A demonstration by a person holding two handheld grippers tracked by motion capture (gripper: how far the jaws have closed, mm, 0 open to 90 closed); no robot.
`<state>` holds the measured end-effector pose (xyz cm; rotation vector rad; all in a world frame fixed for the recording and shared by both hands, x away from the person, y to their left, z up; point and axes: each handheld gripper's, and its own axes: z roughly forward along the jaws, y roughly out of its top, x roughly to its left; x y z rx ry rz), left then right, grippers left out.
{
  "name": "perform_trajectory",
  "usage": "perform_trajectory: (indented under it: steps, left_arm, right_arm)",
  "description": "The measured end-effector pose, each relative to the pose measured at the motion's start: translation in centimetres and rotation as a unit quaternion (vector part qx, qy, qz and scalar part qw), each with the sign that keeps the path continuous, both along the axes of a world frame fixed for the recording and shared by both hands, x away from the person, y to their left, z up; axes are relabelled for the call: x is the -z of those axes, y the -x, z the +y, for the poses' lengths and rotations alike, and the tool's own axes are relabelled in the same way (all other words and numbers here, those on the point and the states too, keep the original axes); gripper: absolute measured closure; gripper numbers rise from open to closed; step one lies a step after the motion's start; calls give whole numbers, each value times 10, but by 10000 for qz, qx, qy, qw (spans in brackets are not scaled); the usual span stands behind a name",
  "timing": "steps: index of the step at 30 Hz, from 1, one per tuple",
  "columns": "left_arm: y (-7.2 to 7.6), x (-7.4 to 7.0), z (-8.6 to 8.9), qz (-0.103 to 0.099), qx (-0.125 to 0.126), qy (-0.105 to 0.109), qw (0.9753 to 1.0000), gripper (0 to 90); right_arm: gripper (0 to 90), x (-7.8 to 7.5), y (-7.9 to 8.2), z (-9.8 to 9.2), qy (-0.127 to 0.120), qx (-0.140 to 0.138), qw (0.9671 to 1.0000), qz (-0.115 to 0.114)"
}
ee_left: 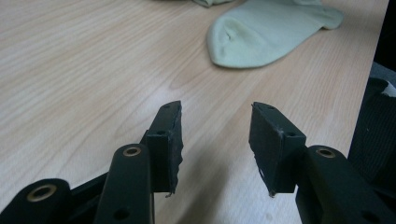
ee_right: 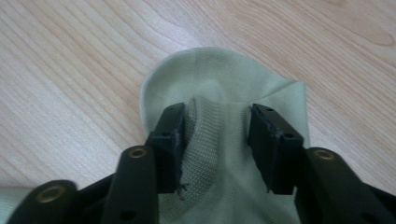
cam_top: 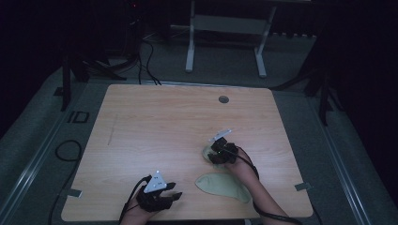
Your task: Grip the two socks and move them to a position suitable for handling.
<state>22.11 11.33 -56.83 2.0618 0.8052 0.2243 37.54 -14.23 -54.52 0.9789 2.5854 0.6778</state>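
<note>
The right gripper [ee_right: 215, 140] has its jaws spread around a bunched ridge of one pale green sock [ee_right: 224, 84], not yet clamped; the left gripper [ee_left: 215, 140] is open over bare table [ee_left: 84, 70]; a second sock [ee_left: 266, 32] lies flat just beyond it, making two socks.

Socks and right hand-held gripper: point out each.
flat sock [cam_top: 224, 186], high view, middle of its foot.
folded sock [ee_right: 219, 84], right gripper view, bare knit beyond the jaws.
right hand-held gripper [ee_right: 215, 135], right gripper view, midway between fingertips.
</note>
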Motion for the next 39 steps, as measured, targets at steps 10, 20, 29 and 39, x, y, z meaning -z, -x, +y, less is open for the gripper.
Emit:
perform_trajectory:
  steps: [10, 20, 29, 39]
  left_arm:
    - [-29, -23, -20, -245, -47, -20, 9997, 518]
    - [-74, -46, -59, -573, -143, -315, 9978, 628]
    - [-113, -28, -99, -445, -118, -921, 9947, 831]
    - [-124, -8, -99, -153, -192, -1247, 9919, 870]
  right_arm:
    - [415, -16, 4, -1, -168, -33, 9998, 102]
    - [506, -24, 32, -7, -103, 157, 9998, -115]
    - [529, -3, 36, -1, 100, 290, 9995, -45]
    - [603, 1, 38, -3, 30, 351, 9994, -20]
